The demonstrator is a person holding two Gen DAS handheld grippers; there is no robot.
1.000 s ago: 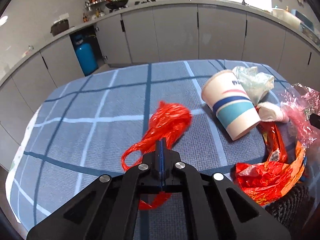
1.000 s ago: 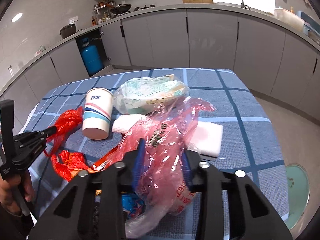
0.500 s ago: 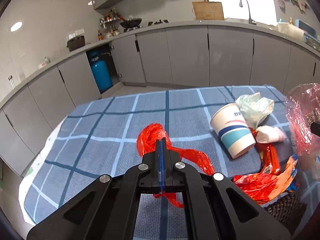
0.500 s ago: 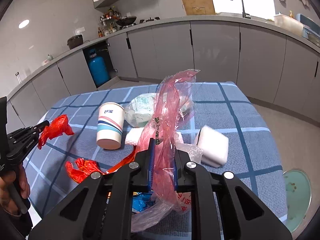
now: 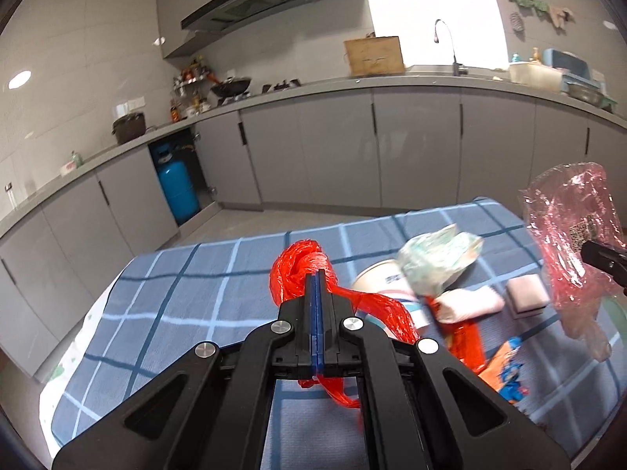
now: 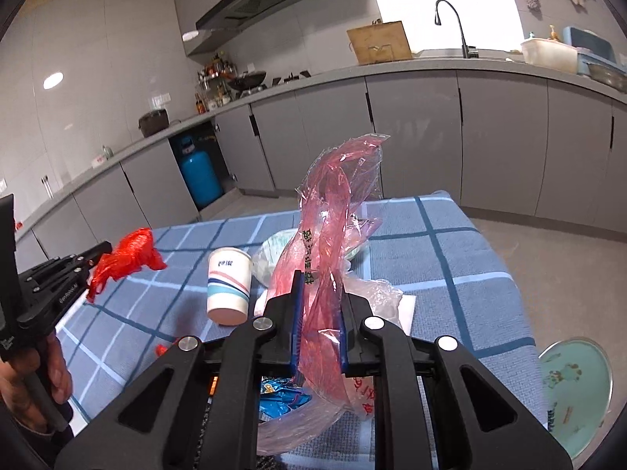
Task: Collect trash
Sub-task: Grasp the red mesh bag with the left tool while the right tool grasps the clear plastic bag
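My left gripper [image 5: 316,274] is shut on a red plastic bag [image 5: 301,270] and holds it above the blue checked tablecloth [image 5: 188,297]; it also shows in the right wrist view [image 6: 104,248] with the red bag [image 6: 129,254]. My right gripper [image 6: 319,282] is shut on a pink see-through plastic bag [image 6: 333,211], lifted off the table; the bag shows at the right of the left wrist view [image 5: 568,235]. On the table lie a paper cup [image 6: 229,284], a crumpled greenish wrapper [image 5: 435,262], a white sponge [image 5: 525,297] and red and blue snack wrappers [image 5: 505,368].
Grey kitchen cabinets [image 5: 415,149] line the far side, with a blue gas cylinder [image 5: 176,188] in an open bay. A green round plate-like object [image 6: 576,384] lies on the floor past the table's right edge. The tablecloth's left edge [image 5: 70,356] hangs near me.
Both grippers have risen, lifting the red bag and the pink bag higher off the table. The right jaws look slightly wider around the pink bag than half a second ago.
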